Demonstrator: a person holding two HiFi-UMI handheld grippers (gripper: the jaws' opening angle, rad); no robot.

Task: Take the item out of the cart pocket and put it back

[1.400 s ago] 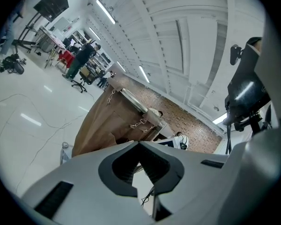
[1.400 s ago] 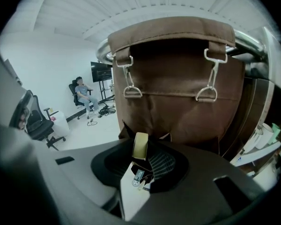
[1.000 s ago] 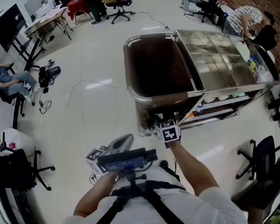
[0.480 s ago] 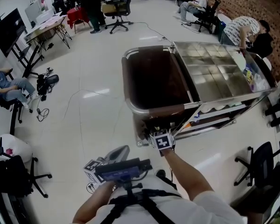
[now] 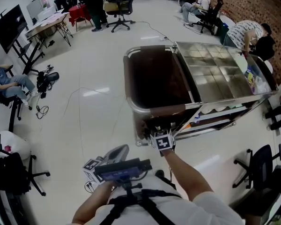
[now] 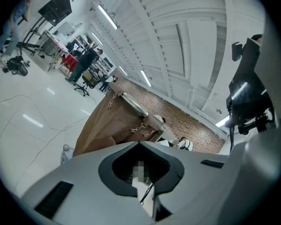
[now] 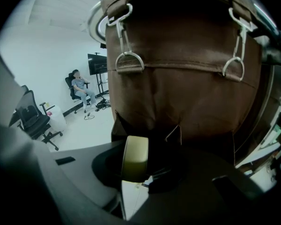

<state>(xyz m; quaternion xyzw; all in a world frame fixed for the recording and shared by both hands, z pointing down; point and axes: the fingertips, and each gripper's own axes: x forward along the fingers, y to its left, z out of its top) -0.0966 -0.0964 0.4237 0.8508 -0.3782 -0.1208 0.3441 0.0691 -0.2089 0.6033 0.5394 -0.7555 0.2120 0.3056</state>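
Note:
A brown fabric bag [image 5: 154,76] hangs at the near end of the metal cart [image 5: 215,69], and its front pocket [image 7: 178,135] gapes dark. My right gripper [image 7: 136,175] points down at that pocket, just in front of its mouth. Its jaws have just been closing and are now shut on a pale yellow tape roll [image 7: 135,156], which stands on edge between them. From the head view the right gripper [image 5: 159,131] is at the cart's near lower end. My left gripper [image 5: 118,153] stays low by my body, away from the cart, level, shut, with nothing in it [image 6: 147,193].
Metal rings and clips [image 7: 126,62] hang the bag from the cart's rail. The steel top [image 5: 215,64] and lower shelves [image 5: 220,111] lie to the right. Office chairs [image 5: 260,165], a black bag [image 5: 47,78] with floor cables, and seated people stand around the white floor.
Only the head view shifted slightly. Both grippers hold their places, the right one still at the cart's near end.

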